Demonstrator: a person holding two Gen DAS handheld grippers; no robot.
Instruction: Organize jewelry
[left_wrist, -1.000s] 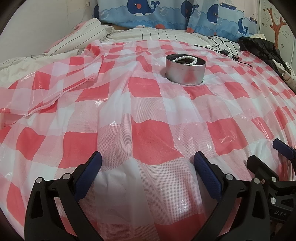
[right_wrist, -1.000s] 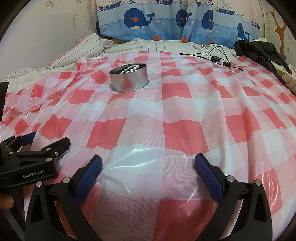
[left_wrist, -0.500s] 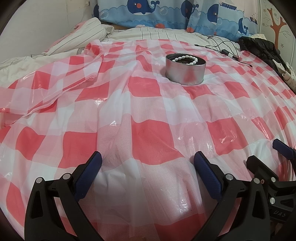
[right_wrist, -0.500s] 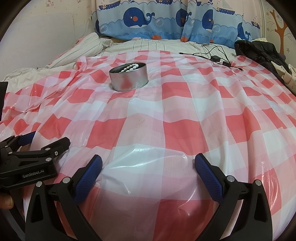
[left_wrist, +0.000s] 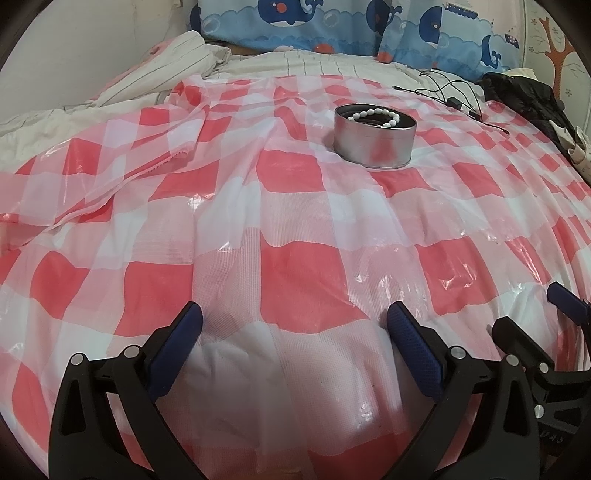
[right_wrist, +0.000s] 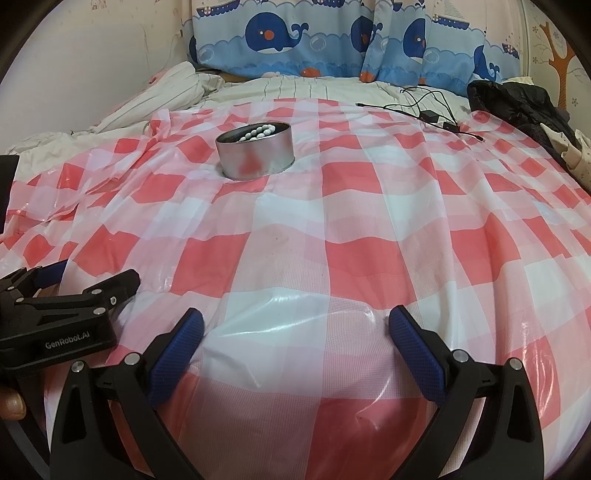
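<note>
A round silver metal tin (left_wrist: 373, 142) stands on the red-and-white checked plastic sheet (left_wrist: 295, 266) toward the bed's head end, a white bead bracelet (left_wrist: 375, 117) draped over its rim. Near the foot edge, the left gripper (left_wrist: 294, 325) and right gripper (right_wrist: 295, 326) hover side by side, jaws released and holding nothing.

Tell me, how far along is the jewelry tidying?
Looks nearly finished. Done: the white bead bracelet lies in the round metal tin on the checked cloth. In hand: nothing; the left gripper and right gripper are both open and empty. Left: no other loose jewelry shows.
</note>
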